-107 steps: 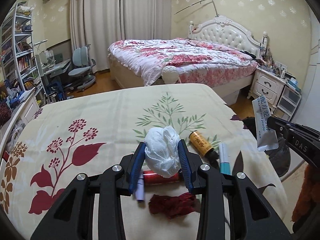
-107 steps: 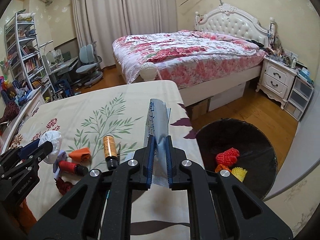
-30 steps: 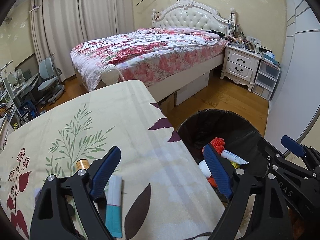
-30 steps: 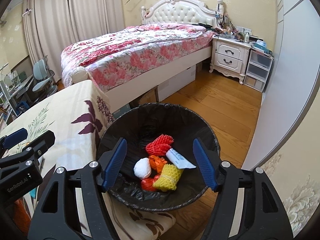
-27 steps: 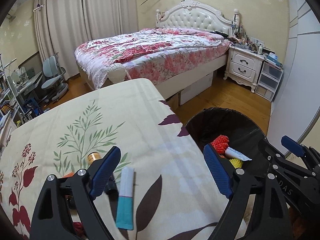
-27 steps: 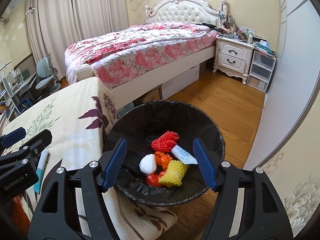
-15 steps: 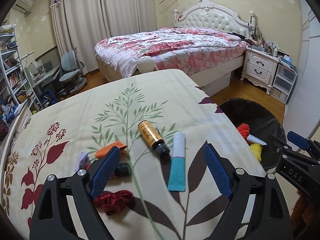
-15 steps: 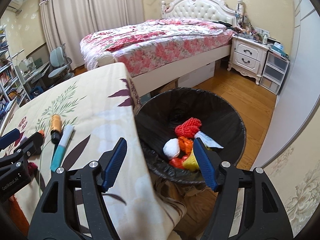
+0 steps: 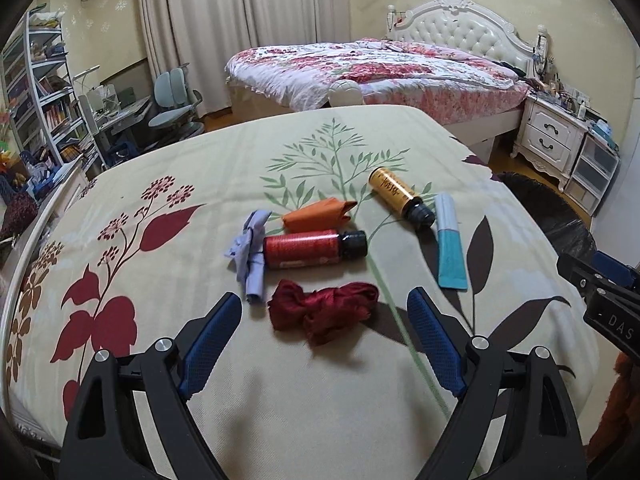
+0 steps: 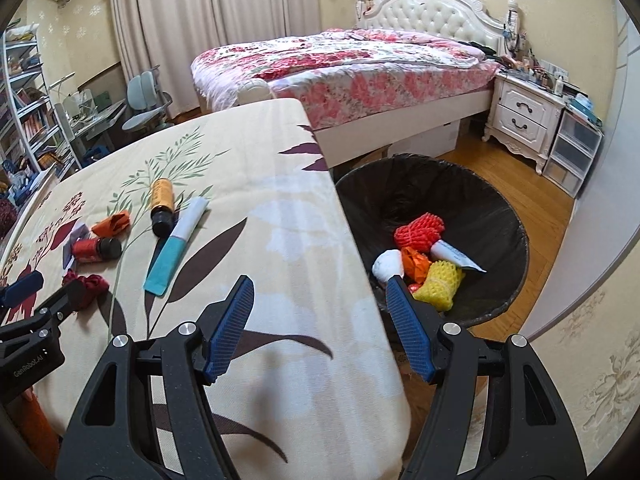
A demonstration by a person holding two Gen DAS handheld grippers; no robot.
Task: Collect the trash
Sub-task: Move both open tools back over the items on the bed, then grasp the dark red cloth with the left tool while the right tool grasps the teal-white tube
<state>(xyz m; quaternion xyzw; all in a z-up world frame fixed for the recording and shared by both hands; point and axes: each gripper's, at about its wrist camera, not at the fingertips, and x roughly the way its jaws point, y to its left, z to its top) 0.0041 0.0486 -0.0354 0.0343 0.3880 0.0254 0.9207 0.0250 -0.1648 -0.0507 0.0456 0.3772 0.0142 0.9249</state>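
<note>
Both grippers are empty and spread wide. The left gripper (image 9: 324,338) hovers low in its own view with nothing between its blue pads, and the right gripper (image 10: 320,328) likewise stands open, straddling the table edge with one finger over the cloth and the other in front of the trash bin (image 10: 508,216).

The remaining trash lies on the floral tablecloth (image 9: 200,168), in the middle of the left wrist view. Closest to the left fingers is the dark red crumpled wad (image 9: 322,308), sitting just ahead of the gap between them and slightly toward the left pad; its long axis runs across the frame, roughly side to side, so the open jaws already bracket it lengthwise. Just beyond it lies the red bottle (image 9: 312,248), also lying crosswise with its black cap to the right, the lilac wrapper (image 9: 250,254) touching its left end and the orange wrapper (image 9: 316,216) just behind. Farther right are the amber bottle (image 9: 398,196) and the teal-and-white tube (image 9: 450,246), both angled toward the lower right.

From the right wrist view the tube (image 10: 176,246) is the nearest piece to the right gripper, pointing diagonally toward its left finger. The left hand looks better placed for the red wad, though the fisheye makes depth hard to judge.
</note>
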